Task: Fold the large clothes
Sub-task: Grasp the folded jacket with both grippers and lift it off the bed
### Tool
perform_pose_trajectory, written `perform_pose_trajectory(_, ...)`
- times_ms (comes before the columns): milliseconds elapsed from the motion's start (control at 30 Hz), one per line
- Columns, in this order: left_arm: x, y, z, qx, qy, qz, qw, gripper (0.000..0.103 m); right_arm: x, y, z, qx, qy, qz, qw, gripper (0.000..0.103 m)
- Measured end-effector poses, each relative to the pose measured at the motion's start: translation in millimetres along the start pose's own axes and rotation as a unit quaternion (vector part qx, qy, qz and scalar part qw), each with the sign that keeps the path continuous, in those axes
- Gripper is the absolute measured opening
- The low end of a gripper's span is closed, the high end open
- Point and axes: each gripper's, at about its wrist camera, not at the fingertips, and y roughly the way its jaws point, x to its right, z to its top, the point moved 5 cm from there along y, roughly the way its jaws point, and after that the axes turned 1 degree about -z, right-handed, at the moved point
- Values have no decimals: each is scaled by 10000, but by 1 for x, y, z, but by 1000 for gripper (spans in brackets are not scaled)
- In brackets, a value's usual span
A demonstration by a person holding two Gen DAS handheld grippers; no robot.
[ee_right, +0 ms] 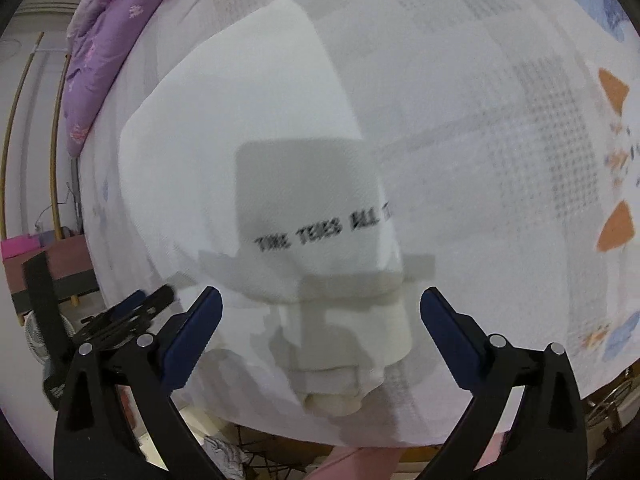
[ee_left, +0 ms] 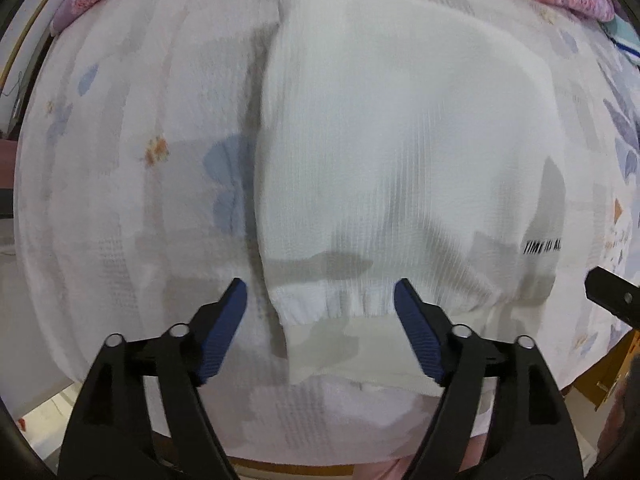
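Knitwear, a white ribbed garment [ee_left: 392, 128], lay folded on the flowered bedsheet [ee_left: 120, 128], its hem just beyond my left gripper [ee_left: 320, 292], whose fingers stood apart, touching nothing. My right gripper [ee_right: 320, 300] hung wide open over its printed corner, pads clear of the cloth.

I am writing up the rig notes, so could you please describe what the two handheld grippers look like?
Both look alike. The left gripper has two black plastic fingers built from angular linked bars with round silver pivot pins, each tipped by a ribbed dark blue pad. The right gripper shows the same black linkage, silver pins and blue pads. No cables, printed markings or sleeves are visible.
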Motion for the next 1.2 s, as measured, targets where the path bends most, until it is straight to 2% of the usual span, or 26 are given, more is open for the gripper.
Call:
perform_pose_trajectory(133,-10,3,14,83,-55,-331,9994,89,9,10,17,23,-160,-21,9999,95)
perform_pose_trajectory(200,-15,10,24,71,-108,-467,9988,89,7,18,31,38,-224,53,9997,95)
perform_pose_trajectory(367,-24,28,62,-10,-327,-1190,9924,89,3,42,71,302,-450,244,9982,95)
perform_pose_trajectory(433,-30,40,78,38,-432,-1657,9852,89,4,47,82,382,-512,504,9967,95)
perform_pose_trajectory(500,-33,52,89,124,-569,-2024,9776,89,-2,56,94,393,-537,1096,9917,95)
perform_pose_trajectory(533,-38,60,93,208,-651,-2395,9685,89,-7,61,100,424,-566,1515,9859,97)
perform_pose_trajectory(567,-41,66,99,316,-742,-2812,9562,89,-11,70,105,424,-652,1682,9827,96)
perform_pose_trajectory(600,-44,76,104,395,-895,-3266,9401,89,-14,79,106,340,-775,1798,9801,97)
perform_pose_trajectory(633,-44,87,105,313,-1011,-3567,9282,89,-15,88,104,312,-881,2001,9753,97)
perform_pose_trajectory(667,-44,93,104,355,-1050,-3839,9167,89,-15,87,100,463,-929,2104,9721,97)
perform_pose_trajectory(700,-43,92,102,449,-988,-4025,9090,89,-16,86,93,399,-1059,2249,9678,97)
perform_pose_trajectory(767,-39,91,84,294,-867,-4786,8732,89,-16,87,72,84,-1306,2413,9616,97)
perform_pose_trajectory(833,-33,94,69,17,-883,-5084,8566,89,-12,86,55,-35,-1243,2595,9577,97)
perform_pose_trajectory(867,-29,96,59,-183,-875,-5267,8453,89,-8,85,51,-39,-1108,2747,9551,97)
perform_pose_trajectory(900,-24,97,56,-277,-857,-5321,8419,88,-6,87,50,-17,-968,2843,9538,97)
perform_pose_trajectory(933,-22,98,53,-355,-816,-5243,8469,84,-5,89,49,39,-822,2850,9550,97)
perform_pose_trajectory(967,-17,101,51,-348,-710,-4817,8727,64,-9,94,51,48,-802,2582,9628,96)
perform_pose_trajectory(1000,-14,102,53,-333,-677,-4598,8848,52,-12,95,52,50,-785,2351,9688,94)
perform_pose_trajectory(1067,-14,99,56,-320,-872,-4545,8859,39,-15,94,55,106,-610,1847,9808,60)
perform_pose_trajectory(1100,-13,93,57,-269,-867,-4469,8900,38,-14,87,55,111,-457,1983,9790,54)
perform_pose_trajectory(1133,-8,83,57,-153,-724,-4272,9011,35,-15,83,53,130,-380,2055,9778,44)
perform_pose_trajectory(1200,3,60,56,31,-401,-3945,9180,32,-22,74,49,135,-315,2064,9779,38)
